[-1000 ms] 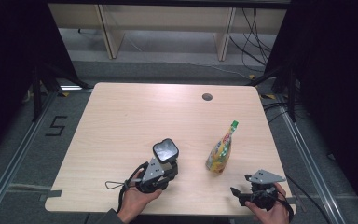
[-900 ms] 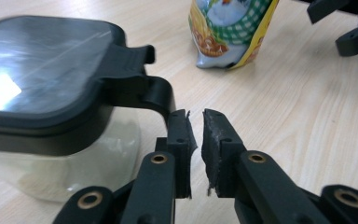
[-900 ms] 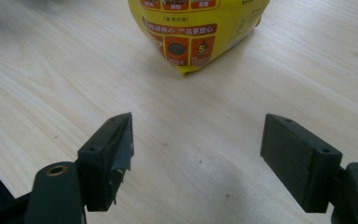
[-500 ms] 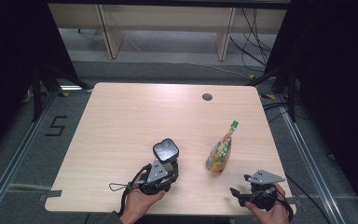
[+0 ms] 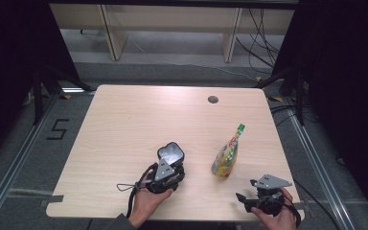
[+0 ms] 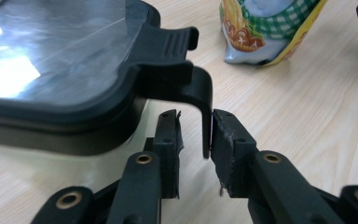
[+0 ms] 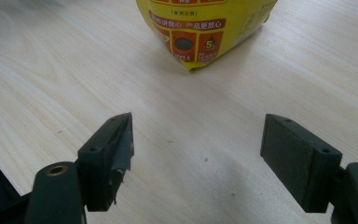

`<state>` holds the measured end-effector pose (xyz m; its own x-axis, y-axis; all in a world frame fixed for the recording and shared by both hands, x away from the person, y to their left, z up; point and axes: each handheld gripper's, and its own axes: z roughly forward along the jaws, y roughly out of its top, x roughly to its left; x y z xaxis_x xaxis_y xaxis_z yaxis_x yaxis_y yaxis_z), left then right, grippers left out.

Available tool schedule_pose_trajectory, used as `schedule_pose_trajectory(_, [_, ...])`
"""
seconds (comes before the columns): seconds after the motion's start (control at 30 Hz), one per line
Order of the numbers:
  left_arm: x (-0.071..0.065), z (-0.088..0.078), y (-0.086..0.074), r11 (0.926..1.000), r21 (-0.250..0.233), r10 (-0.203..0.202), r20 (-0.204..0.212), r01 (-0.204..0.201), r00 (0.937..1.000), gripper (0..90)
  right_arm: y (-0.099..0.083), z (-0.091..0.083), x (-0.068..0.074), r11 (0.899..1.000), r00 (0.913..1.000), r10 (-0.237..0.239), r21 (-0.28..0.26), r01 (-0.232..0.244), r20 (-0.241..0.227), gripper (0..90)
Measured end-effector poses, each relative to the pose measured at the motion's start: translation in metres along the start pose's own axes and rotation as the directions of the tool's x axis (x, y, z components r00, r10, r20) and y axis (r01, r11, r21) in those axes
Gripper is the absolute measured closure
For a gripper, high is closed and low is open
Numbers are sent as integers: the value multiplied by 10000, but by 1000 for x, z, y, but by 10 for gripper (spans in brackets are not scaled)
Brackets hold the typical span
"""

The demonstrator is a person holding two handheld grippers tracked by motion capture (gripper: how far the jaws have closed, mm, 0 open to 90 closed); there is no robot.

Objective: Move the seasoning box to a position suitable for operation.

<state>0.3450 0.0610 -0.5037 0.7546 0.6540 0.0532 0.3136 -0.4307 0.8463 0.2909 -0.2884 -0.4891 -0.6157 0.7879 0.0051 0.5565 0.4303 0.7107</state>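
Observation:
A black container [image 5: 171, 153] with a glossy clear lid [image 6: 65, 60] sits on the table near its front edge. Its black side latch [image 6: 186, 79] hangs down between the pads of my left gripper [image 6: 196, 135], whose jaws have just been opening. The right pad is at the latch and a gap shows on the left side. From above, the left gripper [image 5: 171, 166] sits right behind the container. A yellow spouted pouch [image 5: 226, 155] with a green cap stands to the right. My right gripper [image 7: 198, 135] is open and empty, short of the pouch [image 7: 209, 28].
The light wooden table [image 5: 124, 124] has a round cable hole [image 5: 213, 99] at the far right. The pouch [image 6: 270, 28] stands just beyond the container's latch side. Dark floor, metal rails and cables surround the table.

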Motion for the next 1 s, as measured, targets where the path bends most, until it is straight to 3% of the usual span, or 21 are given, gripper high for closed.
schedule_pose_trajectory(0.03, [1,5,2,9996,-56,294,95,-294,9995,752,0,0,0,10000,10000,-68,-20,68,51,266])
schedule_pose_trajectory(0.07, [-1,8,2,9999,-126,67,390,-62,9992,771,0,0,0,10000,9999,-81,-13,81,67,266])
schedule_pose_trajectory(0.1, [-5,7,2,9998,0,-197,215,197,9996,796,-1,0,-1,9998,9998,-185,-47,186,74,266])
schedule_pose_trajectory(0.13, [-12,9,1,9961,-100,-870,339,874,9956,810,-1,0,-1,9997,9997,-235,-60,235,68,266])
schedule_pose_trajectory(0.17, [-13,8,1,9963,-10,-859,174,859,9962,810,0,0,0,10000,10000,-74,-14,74,48,266])
schedule_pose_trajectory(0.2, [-10,6,1,9969,-25,-789,270,790,9965,816,0,0,0,10000,10000,-75,-13,75,48,266])
schedule_pose_trajectory(0.23, [-9,5,1,9939,23,-1104,421,1104,9930,822,0,0,1,10000,10000,-20,-2,20,32,266])
schedule_pose_trajectory(0.33, [-6,1,-1,9939,27,-1104,544,1105,9924,823,-1,0,0,9998,9998,-183,-44,183,31,266])
schedule_pose_trajectory(0.37, [-1,-5,-4,9971,161,-753,645,744,9951,814,-1,0,0,9998,9998,-190,-46,190,47,266])
schedule_pose_trajectory(0.47, [3,-13,-9,9940,212,-1085,948,1069,9896,807,-1,1,-2,9992,9992,-398,-96,398,-9,266])
schedule_pose_trajectory(0.5, [6,-19,-13,9949,164,-1009,857,999,9912,805,-1,0,0,9998,9998,-178,-58,178,9,266])
schedule_pose_trajectory(0.57, [8,-22,-15,9957,214,-920,800,906,9925,796,-1,1,0,9998,9999,-166,-73,166,28,266])
schedule_pose_trajectory(0.63, [14,-31,-18,9973,431,-627,838,592,9945,791,0,1,-1,9991,9992,-412,-76,412,-15,266])
schedule_pose_trajectory(0.67, [13,-33,-21,9946,255,-1025,885,1006,9908,787,0,1,-1,9990,9990,-442,-28,442,-37,266])
schedule_pose_trajectory(0.73, [22,-44,-26,9948,404,-962,841,930,9918,776,0,1,-1,9989,9989,-475,-33,475,-14,266])
schedule_pose_trajectory(0.83, [28,-52,-32,9925,358,-1194,788,1169,9897,769,0,1,-1,9991,9991,-427,-26,427,-63,266])
schedule_pose_trajectory(0.87, [35,-60,-37,9948,472,-929,620,900,9937,760,0,1,-1,9995,9995,-325,-52,325,-61,266])
schedule_pose_trajectory(0.97, [44,-70,-43,9931,501,-1073,289,1058,9938,749,0,1,-1,9994,9993,-350,18,350,-116,266])
schedule_pose_trajectory(1.0, [48,-73,-45,9946,468,-941,259,928,9952,747,0,1,-1,9993,9993,-382,-9,382,-50,266])
